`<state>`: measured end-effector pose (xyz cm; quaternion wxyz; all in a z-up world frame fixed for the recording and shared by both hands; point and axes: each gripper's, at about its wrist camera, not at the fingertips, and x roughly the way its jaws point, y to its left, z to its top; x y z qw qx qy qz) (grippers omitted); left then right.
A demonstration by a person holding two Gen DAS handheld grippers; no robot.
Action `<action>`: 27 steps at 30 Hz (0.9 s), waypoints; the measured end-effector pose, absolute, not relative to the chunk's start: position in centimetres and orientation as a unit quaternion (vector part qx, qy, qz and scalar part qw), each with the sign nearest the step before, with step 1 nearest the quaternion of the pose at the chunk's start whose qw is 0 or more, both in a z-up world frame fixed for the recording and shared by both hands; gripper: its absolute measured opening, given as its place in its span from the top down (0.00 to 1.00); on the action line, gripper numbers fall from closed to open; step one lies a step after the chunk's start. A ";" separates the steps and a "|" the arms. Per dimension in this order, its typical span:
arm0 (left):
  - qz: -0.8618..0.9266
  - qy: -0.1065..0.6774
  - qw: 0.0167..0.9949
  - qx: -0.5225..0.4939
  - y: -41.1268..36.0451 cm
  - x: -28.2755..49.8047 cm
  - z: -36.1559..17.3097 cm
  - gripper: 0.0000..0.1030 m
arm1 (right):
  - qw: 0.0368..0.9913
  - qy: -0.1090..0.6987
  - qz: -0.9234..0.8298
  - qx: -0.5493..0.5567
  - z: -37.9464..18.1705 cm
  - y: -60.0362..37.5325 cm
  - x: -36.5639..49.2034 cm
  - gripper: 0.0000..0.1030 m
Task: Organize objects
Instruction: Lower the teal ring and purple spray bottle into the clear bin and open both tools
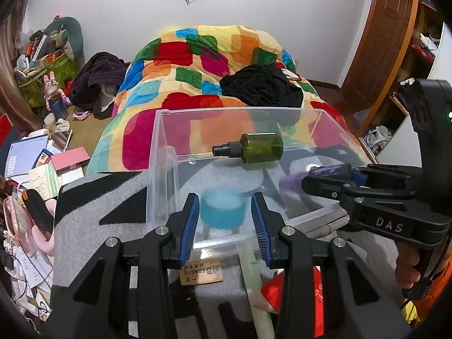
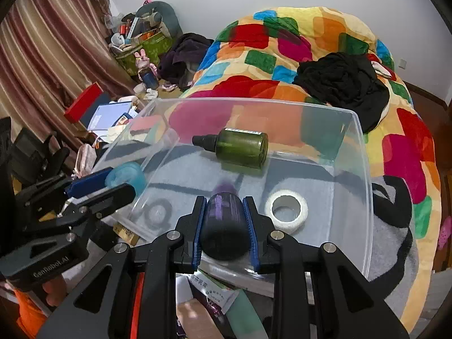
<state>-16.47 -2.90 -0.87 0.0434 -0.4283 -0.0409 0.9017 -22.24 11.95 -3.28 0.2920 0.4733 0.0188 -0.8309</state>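
Observation:
A clear plastic box [image 1: 234, 110] [image 2: 364, 147] stands on a grey and black blanket. A green spray bottle [image 1: 254, 147] [image 2: 243, 147] lies on its side in the box, and a white tape roll [image 2: 286, 210] lies on the box floor. My left gripper [image 1: 226, 220] [image 2: 113, 183] is shut on a light blue round jar [image 1: 223, 209] [image 2: 127, 179] at the box's near left corner. My right gripper [image 2: 224, 220] [image 1: 316, 180] is shut on a dark purple bottle [image 2: 223, 226] [image 1: 327, 171], held over the near part of the box beside the tape roll.
Behind the box a colourful quilt [image 1: 197, 65] covers the bed, with a black garment [image 1: 260, 87] on it. An eraser box [image 1: 202, 274], a pale green tube [image 1: 254, 282] and a red packet [image 1: 319, 296] lie below my left gripper. Books and clutter [image 1: 42, 163] fill the left side.

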 end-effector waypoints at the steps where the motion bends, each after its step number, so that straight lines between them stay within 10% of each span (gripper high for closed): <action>1: 0.901 -0.042 0.046 -0.429 -2.9 -16.4 -0.8 0.62 | 0.290 0.021 -0.833 0.471 -3.2 12.1 -22.1 0.77; 13: 0.913 -0.032 0.044 -0.405 -2.4 -12.9 0.9 0.39 | 0.268 0.056 -0.868 0.415 0.0 14.2 -18.2 0.64; 17: 0.917 -0.023 0.033 -0.398 -1.9 -11.0 1.0 0.17 | 0.260 0.065 -0.882 0.388 1.1 15.5 -16.0 0.52; 27: 0.912 -0.025 0.045 -0.406 0.9 -7.2 0.2 0.05 | 0.239 0.079 -0.890 0.381 0.6 18.6 -10.4 0.41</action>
